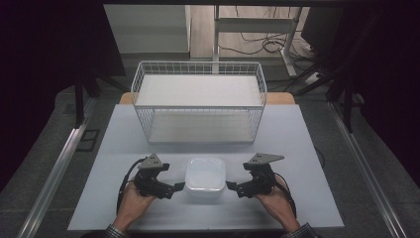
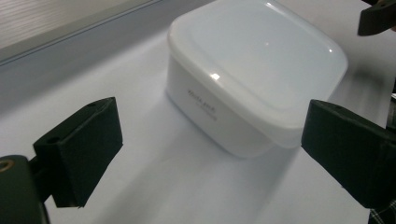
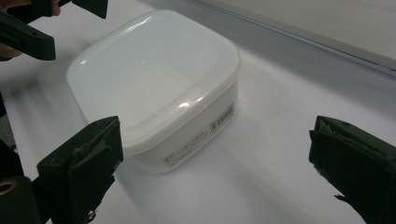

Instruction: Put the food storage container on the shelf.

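A white square plastic container (image 1: 205, 177) with its lid on rests on the table near the front edge; it also shows in the left gripper view (image 2: 254, 70) and the right gripper view (image 3: 154, 81). My left gripper (image 1: 179, 187) sits just left of it, pointing at its side, jaws open and empty (image 2: 212, 154). My right gripper (image 1: 231, 186) mirrors it on the right side, also open with nothing between its jaws (image 3: 212, 163). Both stand close to the box without touching it.
A white wire basket (image 1: 199, 101) with two white shelves stands behind the container at the middle of the pale table (image 1: 297, 148). The table's front edge is close to the hands. Dark floor, rails and cables surround the table.
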`<control>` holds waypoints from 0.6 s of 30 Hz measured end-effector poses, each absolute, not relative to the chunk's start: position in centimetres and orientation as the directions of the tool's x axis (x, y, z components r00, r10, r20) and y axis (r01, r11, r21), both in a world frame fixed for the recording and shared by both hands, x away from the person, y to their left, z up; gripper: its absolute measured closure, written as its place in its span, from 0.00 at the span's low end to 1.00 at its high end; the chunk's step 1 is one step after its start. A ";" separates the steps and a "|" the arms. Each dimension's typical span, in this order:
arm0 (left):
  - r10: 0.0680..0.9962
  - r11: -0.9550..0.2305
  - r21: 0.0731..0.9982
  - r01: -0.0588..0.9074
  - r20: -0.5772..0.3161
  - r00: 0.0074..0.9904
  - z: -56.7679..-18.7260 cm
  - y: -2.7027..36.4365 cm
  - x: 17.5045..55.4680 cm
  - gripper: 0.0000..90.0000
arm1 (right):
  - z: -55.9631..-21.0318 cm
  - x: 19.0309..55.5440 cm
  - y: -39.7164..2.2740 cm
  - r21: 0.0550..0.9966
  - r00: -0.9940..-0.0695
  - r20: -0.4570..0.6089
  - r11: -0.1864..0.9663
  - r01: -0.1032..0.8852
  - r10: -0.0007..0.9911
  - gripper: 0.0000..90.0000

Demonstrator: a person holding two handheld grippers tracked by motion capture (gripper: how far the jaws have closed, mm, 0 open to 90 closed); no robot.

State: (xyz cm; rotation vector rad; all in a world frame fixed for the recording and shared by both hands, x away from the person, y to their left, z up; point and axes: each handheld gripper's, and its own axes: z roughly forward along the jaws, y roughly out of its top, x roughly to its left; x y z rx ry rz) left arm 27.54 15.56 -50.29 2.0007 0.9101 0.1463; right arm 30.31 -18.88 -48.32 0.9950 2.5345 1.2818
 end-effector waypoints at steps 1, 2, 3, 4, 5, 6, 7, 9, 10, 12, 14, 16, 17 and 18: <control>0.643 -0.324 0.777 0.540 -0.237 0.728 -50.2 15.4 27.7 0.05 | -48.3 30.4 -18.7 0.755 -0.774 0.169 0.424 0.500 0.611 0.03; 0.636 -0.327 0.778 0.537 -0.239 0.734 -50.2 15.2 27.8 0.05 | -48.4 30.4 -18.5 0.756 -0.775 0.164 0.427 0.496 0.610 0.03; 0.631 -0.328 0.774 0.541 -0.246 0.735 -50.1 15.1 28.0 0.05 | -48.3 30.4 -18.3 0.754 -0.777 0.161 0.432 0.494 0.609 0.02; 0.627 -0.332 0.773 0.541 -0.248 0.739 -50.1 14.9 28.1 0.04 | -48.3 30.5 -18.1 0.752 -0.779 0.155 0.439 0.492 0.608 0.02; 0.626 -0.333 0.770 0.544 -0.251 0.738 -50.0 14.8 28.3 0.04 | -48.2 30.5 -17.9 0.753 -0.779 0.150 0.440 0.490 0.609 0.02; 0.623 -0.337 0.768 0.545 -0.252 0.740 -50.0 14.6 28.4 0.04 | -48.1 30.5 -17.7 0.754 -0.776 0.149 0.438 0.490 0.613 0.02; 0.620 -0.340 0.768 0.543 -0.252 0.743 -50.0 14.4 28.6 0.04 | -48.0 30.5 -17.5 0.751 -0.774 0.149 0.439 0.493 0.615 0.02; 0.623 -0.345 0.764 0.545 -0.248 0.742 -49.9 14.1 28.9 0.05 | -47.9 30.6 -17.1 0.747 -0.772 0.159 0.436 0.502 0.615 0.02; 0.624 -0.347 0.763 0.545 -0.246 0.742 -49.9 13.9 29.0 0.05 | -47.9 30.7 -16.9 0.738 -0.774 0.165 0.444 0.508 0.611 0.02; 0.620 -0.353 0.764 0.541 -0.242 0.746 -49.8 13.6 29.4 0.06 | -48.0 30.8 -16.4 0.721 -0.776 0.165 0.462 0.516 0.609 0.02; 0.619 -0.358 0.761 0.542 -0.241 0.747 -49.8 13.2 29.8 0.07 | -48.0 30.9 -15.9 0.710 -0.773 0.167 0.469 0.525 0.612 0.02; 0.623 -0.363 0.754 0.547 -0.240 0.745 -49.9 12.9 30.2 0.08 | -48.2 31.3 -15.5 0.702 -0.769 0.176 0.469 0.536 0.615 0.03; 0.623 -0.363 0.754 0.547 -0.240 0.745 -49.9 12.9 30.2 0.08 | -48.2 31.5 -15.3 0.697 -0.764 0.183 0.466 0.545 0.618 0.04; 0.618 -0.369 0.746 0.554 -0.248 0.746 -50.2 12.7 30.6 0.07 | -48.3 31.7 -15.2 0.691 -0.760 0.187 0.467 0.552 0.622 0.05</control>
